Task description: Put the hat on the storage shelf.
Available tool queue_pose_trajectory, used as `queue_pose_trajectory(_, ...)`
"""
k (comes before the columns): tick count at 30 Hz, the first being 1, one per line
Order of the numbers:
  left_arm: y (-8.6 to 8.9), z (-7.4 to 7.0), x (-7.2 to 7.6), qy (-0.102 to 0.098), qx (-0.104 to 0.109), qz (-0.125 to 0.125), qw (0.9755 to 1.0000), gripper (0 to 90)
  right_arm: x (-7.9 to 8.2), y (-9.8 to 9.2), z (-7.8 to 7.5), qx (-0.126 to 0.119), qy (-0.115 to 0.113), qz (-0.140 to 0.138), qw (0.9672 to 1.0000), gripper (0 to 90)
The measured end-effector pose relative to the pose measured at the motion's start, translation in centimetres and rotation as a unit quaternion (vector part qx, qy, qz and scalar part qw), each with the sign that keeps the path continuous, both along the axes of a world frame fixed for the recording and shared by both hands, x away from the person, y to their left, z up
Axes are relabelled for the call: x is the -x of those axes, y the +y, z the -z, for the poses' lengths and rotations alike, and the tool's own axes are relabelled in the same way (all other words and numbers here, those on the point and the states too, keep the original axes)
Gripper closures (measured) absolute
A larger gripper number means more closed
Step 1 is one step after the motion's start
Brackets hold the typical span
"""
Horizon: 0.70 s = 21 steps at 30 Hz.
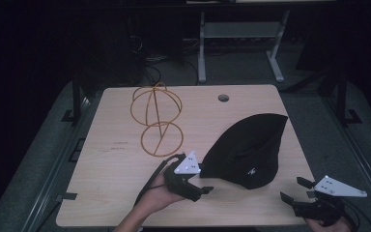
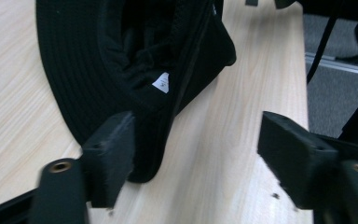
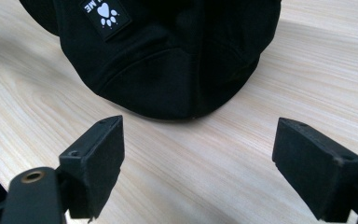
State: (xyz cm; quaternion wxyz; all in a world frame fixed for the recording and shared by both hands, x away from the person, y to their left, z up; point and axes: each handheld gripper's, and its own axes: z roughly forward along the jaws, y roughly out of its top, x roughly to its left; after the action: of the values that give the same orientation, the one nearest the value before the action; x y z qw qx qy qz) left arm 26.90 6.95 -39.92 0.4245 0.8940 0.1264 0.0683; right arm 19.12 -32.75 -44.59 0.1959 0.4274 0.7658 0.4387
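Black hat (image 2: 135, 56) brim sits just inside the left gripper's (image 2: 196, 149) wide-open jaws.

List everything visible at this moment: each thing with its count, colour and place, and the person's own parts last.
hat: one, black, lying on the near right part of the table, a small white label showing inside it in the left gripper view
wire stand: one, orange-gold, rings and hoops, far left of the table
table: one, light wood, with a round hole near its far edge
desk frame: one, grey, on the floor beyond the table
left gripper: one, black, jaws open, at the hat's left edge with one jaw beside the brim
right gripper: one, black, jaws open, near right corner, apart from the hat
hand: one, holding the left gripper
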Motion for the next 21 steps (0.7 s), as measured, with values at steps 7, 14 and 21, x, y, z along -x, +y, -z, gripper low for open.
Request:
queue_pose_trajectory(7,-1.8,0.6,-1.2,-0.004,-0.022,0.003,0.9997,54.7,-0.6,0.6,-0.2,0.002,-0.003,-0.012,0.9999,16.1)
queue_pose_trajectory(14,-2.2,0.3,-1.9,-0.003,-0.002,0.007,1.0000,81.8,-1.8,1.2,-0.5,0.000,0.002,-0.026,0.9997,16.1)
queue_pose_trajectory(21,-2.0,0.0,-2.4,0.008,0.028,-0.001,0.9996,85.3,-3.4,1.6,-1.4,-0.005,-0.003,-0.033,0.9994,16.2)
